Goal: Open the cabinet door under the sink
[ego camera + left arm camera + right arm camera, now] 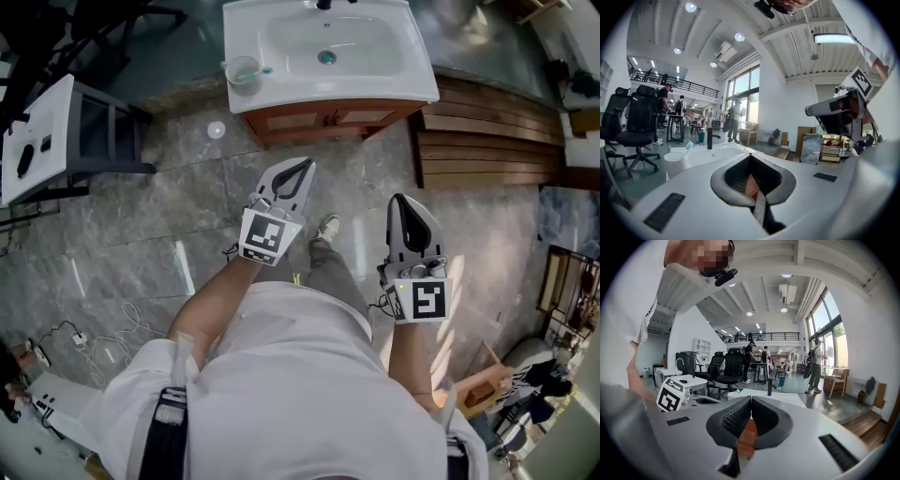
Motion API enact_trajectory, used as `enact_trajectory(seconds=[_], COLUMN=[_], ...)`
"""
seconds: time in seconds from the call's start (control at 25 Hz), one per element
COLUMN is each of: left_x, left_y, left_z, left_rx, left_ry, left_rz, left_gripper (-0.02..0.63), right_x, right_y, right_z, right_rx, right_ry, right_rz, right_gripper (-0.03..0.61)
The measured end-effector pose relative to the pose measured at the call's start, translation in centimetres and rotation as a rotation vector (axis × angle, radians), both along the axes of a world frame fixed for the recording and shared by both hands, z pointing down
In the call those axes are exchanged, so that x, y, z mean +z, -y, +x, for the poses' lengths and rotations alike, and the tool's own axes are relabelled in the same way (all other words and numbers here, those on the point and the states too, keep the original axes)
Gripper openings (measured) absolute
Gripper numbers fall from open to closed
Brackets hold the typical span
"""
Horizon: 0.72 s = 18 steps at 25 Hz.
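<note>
A white sink (272,89) stands at the top of the head view on a brown wooden cabinet (328,118), whose two doors look closed. My left gripper (305,165) hangs above the floor in front of the cabinet, jaws shut and empty. Further back and to the right, my right gripper (401,199) is also shut on nothing. In the left gripper view the gripper (751,155) points at the sink (717,152), and the cabinet's brown (751,187) shows through the jaw gap. The right gripper (752,397) faces the sink (783,398) the same way.
A cup with a toothbrush (244,70) sits on the sink's left corner, and a black faucet (709,138) rises behind the basin. Wooden steps (487,141) lie right of the cabinet. A white table (37,141) and cables (94,342) are at the left. People stand beyond.
</note>
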State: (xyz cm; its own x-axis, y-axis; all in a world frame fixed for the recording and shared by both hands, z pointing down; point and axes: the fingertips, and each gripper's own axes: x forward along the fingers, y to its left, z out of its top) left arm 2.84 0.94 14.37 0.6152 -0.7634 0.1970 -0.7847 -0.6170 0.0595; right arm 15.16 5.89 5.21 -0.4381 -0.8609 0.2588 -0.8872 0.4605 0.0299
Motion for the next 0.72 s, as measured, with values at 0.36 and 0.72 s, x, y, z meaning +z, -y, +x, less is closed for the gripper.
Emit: enact_trajectory(seconds=[0.36,0.72], left_x=[4.1,16.3], left_y=[3.4,9.2], left_z=[2.9,3.3], left_rx=[-0.058,-0.108], left_ry=[0.057,0.085], left_rz=[-0.018,-0.093], left_gripper=[0.012,0.012], right_x=[5.1,16.6], right_y=[5.5,10.5], right_z=[3.3,2.8], right_rx=[-0.075,-0.087], right_ry=[0.021,-0.004], right_rz=[-0.046,-0.080], right_gripper=[0.032,0.032])
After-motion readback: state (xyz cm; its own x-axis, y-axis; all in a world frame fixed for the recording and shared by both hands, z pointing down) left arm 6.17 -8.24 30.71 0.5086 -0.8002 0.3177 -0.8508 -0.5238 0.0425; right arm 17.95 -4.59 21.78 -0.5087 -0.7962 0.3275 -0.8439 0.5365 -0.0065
